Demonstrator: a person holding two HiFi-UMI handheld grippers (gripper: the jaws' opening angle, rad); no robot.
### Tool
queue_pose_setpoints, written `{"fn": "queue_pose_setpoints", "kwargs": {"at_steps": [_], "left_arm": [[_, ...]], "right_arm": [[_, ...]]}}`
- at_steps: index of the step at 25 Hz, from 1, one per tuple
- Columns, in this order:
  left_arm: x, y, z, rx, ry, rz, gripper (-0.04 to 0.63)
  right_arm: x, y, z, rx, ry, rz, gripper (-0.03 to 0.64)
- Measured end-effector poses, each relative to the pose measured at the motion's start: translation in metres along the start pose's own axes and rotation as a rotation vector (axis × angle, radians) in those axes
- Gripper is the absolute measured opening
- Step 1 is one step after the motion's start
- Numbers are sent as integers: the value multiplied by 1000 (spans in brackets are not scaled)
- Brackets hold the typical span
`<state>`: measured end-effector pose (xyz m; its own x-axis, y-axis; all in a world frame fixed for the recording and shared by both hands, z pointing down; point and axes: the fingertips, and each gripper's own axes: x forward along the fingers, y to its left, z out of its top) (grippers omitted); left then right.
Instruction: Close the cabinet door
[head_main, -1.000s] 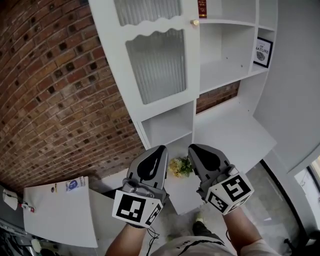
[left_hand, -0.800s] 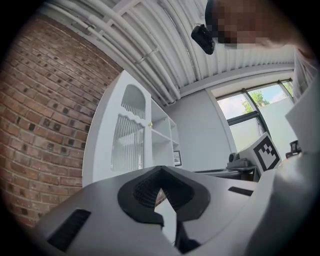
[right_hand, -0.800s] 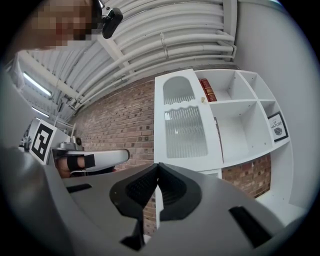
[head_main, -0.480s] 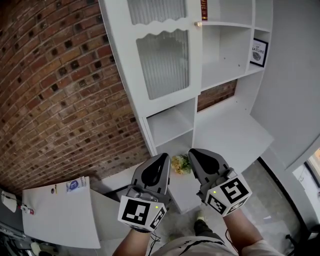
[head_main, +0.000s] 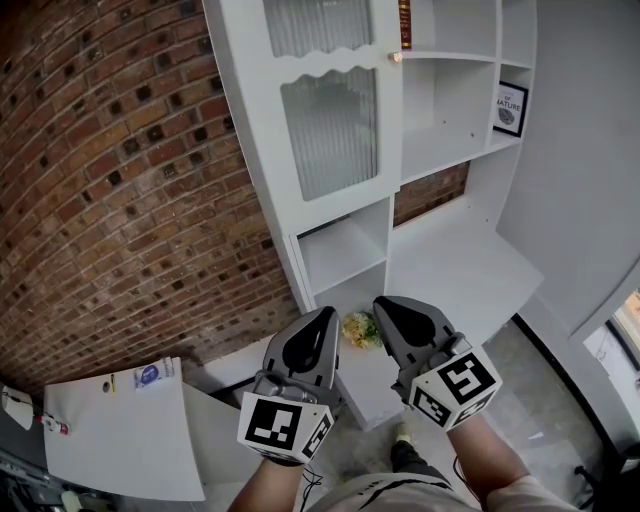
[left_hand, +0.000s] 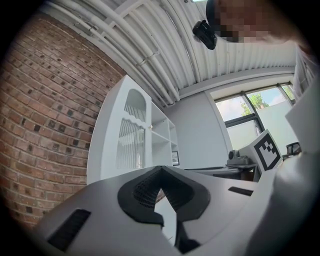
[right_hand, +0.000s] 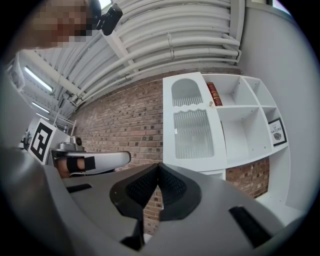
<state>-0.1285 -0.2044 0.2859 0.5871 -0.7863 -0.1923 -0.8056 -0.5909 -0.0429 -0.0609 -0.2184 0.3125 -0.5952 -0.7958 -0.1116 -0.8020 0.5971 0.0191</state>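
Observation:
The white cabinet's ribbed-glass door (head_main: 330, 130) with a small gold knob (head_main: 397, 57) lies flush with the cabinet front, as far as I can see. It also shows in the right gripper view as the door (right_hand: 192, 132) beside open shelves. Both grippers are held low, well short of the cabinet, side by side. My left gripper (head_main: 325, 318) is shut with nothing between its pads, as the left gripper view confirms at its jaw tips (left_hand: 161, 169). My right gripper (head_main: 385, 305) is shut and empty too, and its tips (right_hand: 159, 165) meet.
A brick wall (head_main: 130, 200) runs left of the cabinet. Open shelves hold a red book (head_main: 404, 20) and a framed picture (head_main: 509, 108). Below them lies a white desk top (head_main: 460, 260), with a small bunch of flowers (head_main: 362, 330) under the grippers. A white table (head_main: 120, 430) stands at lower left.
The view has slid slightly across the cabinet, with both grippers drifting along low in the picture. Both stay shut and empty, and the door looks the same.

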Motion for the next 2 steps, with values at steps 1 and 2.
{"fn": "queue_pose_setpoints", "kwargs": {"at_steps": [1,2], "left_arm": [[-1,0,0,0,0,-1,11],[-2,-1,0,0,-1,-2,11]], "right_arm": [[0,2,0,-2,-1,2,17],[0,3,1,-4,-2,3,17]]}}
